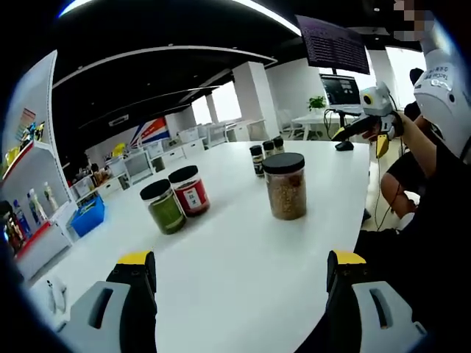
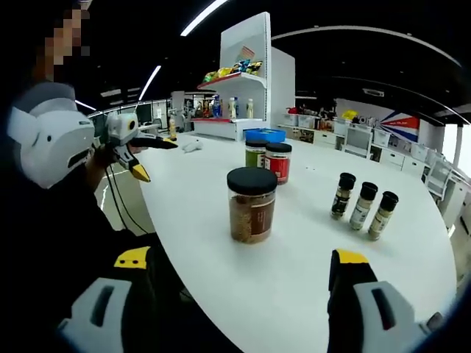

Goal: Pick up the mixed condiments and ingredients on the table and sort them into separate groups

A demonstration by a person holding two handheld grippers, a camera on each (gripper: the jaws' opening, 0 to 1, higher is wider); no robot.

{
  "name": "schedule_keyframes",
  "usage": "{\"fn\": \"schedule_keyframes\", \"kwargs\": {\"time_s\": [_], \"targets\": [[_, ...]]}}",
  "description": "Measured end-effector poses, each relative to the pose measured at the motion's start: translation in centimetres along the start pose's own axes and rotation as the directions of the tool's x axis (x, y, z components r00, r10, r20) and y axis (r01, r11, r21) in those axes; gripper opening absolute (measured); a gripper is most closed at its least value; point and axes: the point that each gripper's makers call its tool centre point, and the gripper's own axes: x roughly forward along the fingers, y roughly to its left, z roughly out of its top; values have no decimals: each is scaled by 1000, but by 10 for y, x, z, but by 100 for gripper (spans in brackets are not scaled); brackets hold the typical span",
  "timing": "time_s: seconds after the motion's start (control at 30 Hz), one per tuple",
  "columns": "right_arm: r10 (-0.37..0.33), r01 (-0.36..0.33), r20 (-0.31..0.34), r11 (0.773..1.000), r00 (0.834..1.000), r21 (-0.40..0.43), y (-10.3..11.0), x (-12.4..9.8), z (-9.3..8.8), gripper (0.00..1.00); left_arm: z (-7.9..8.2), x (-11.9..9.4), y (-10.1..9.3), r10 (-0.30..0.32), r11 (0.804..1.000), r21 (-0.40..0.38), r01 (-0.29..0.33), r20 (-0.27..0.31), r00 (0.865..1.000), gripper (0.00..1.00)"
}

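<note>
Brown-filled jar (image 2: pixel 252 204) ahead of open right tongs (image 2: pixel 243 276).

On my white table (image 2: pixel 309 250) I count three wide black-lidded jars, brown (image 2: pixel 252 205), green (image 2: pixel 255 154) and red (image 2: pixel 278 161), plus three slim spice bottles (image 2: pixel 362 205).

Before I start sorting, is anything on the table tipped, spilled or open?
Nothing stands out. The big brown jar, green jar, red jar and three spice bottles all stand upright with lids on, and the white table shows no spill.
</note>
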Motion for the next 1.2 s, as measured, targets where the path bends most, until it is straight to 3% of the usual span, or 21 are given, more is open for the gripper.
{"fn": "schedule_keyframes", "kwargs": {"time_s": [0.7, 0.87, 1.2], "targets": [[12, -12, 44, 1000, 999, -3, 5, 5, 11, 94, -2, 0, -4, -8, 1000, 2, 8, -2, 1000, 95], [23, -22, 68, 999, 997, -24, 6, 11, 26, 94, 0, -1, -6, -9, 1000, 4, 9, 6, 1000, 95], [53, -40, 144, 995, 988, -94, 11, 36, 73, 94, 4, -2, -7, -5, 1000, 8, 5, 13, 1000, 95]]}}
